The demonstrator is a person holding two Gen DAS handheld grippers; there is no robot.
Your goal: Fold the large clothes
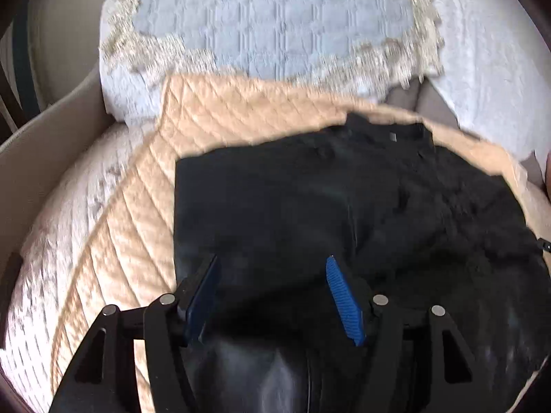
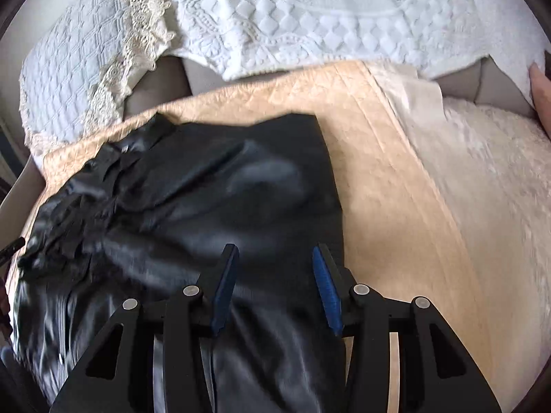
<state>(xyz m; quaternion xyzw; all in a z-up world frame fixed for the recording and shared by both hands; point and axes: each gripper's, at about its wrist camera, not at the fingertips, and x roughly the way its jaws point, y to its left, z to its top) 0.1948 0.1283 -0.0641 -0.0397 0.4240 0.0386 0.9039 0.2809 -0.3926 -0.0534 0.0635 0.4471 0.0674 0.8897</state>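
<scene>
now: left gripper (image 1: 272, 261) and right gripper (image 2: 275, 251) both spread, empty, over black garment (image 1: 310, 206) (on peach quilt (image 1: 137, 206)); pinch near edge evenly.

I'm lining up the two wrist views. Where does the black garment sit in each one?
Left wrist: black garment fills centre to lower right, its straight folded edge at left, on the peach quilt.
Right wrist: black garment fills centre to lower left, its straight edge at right.
Shared landmark: the white lace-trimmed pillow beyond the quilt.
</scene>
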